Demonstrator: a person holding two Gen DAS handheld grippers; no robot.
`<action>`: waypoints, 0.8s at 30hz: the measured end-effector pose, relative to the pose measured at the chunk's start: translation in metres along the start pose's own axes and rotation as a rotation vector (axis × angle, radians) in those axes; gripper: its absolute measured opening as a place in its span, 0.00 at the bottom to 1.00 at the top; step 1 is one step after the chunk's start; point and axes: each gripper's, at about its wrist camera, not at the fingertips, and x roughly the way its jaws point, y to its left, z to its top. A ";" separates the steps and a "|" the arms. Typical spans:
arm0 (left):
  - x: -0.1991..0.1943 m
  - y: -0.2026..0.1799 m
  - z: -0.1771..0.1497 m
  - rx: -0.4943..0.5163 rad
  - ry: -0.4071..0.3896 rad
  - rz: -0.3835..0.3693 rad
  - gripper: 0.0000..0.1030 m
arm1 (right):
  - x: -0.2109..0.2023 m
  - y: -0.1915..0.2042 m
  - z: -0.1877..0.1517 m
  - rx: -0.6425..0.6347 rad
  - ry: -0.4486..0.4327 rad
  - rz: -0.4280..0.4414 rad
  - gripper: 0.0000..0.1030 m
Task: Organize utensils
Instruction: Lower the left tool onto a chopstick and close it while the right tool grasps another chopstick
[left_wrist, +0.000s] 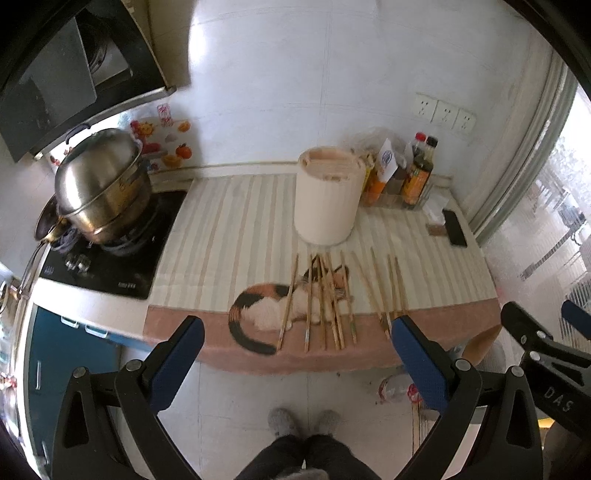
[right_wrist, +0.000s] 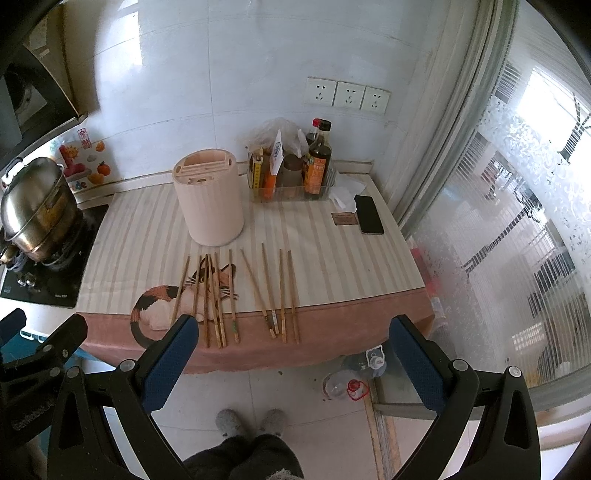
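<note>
Several wooden chopsticks (left_wrist: 328, 299) (right_wrist: 236, 291) lie side by side on the striped cat-print cloth (left_wrist: 229, 236) (right_wrist: 332, 258), pointing toward the counter's front edge. Behind them stands a cream cylindrical utensil holder (left_wrist: 327, 195) (right_wrist: 210, 197) with slots in its top. My left gripper (left_wrist: 297, 332) is open, held back from the counter edge above the floor, nothing between its blue pads. My right gripper (right_wrist: 295, 332) is likewise open and empty, in front of the counter edge. The right gripper's body (left_wrist: 543, 350) shows at the right of the left wrist view.
A steel pot (left_wrist: 99, 188) (right_wrist: 35, 206) sits on the black stove at the left. Sauce bottles (left_wrist: 417, 173) (right_wrist: 317, 158) in a clear tray stand at the back. A phone (left_wrist: 454, 227) (right_wrist: 368, 214) lies at the right. A person's slippered feet (left_wrist: 303, 424) and plastic bottles (right_wrist: 351, 376) are on the floor.
</note>
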 end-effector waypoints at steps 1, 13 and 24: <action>0.002 0.001 0.004 0.003 -0.014 0.002 1.00 | 0.002 0.001 0.001 0.004 -0.001 -0.001 1.00; 0.115 0.021 0.045 0.064 -0.078 0.132 1.00 | 0.083 0.013 0.016 0.064 -0.041 0.010 1.00; 0.308 0.026 0.026 0.039 0.315 0.203 0.99 | 0.264 -0.024 0.031 0.103 0.226 0.070 0.76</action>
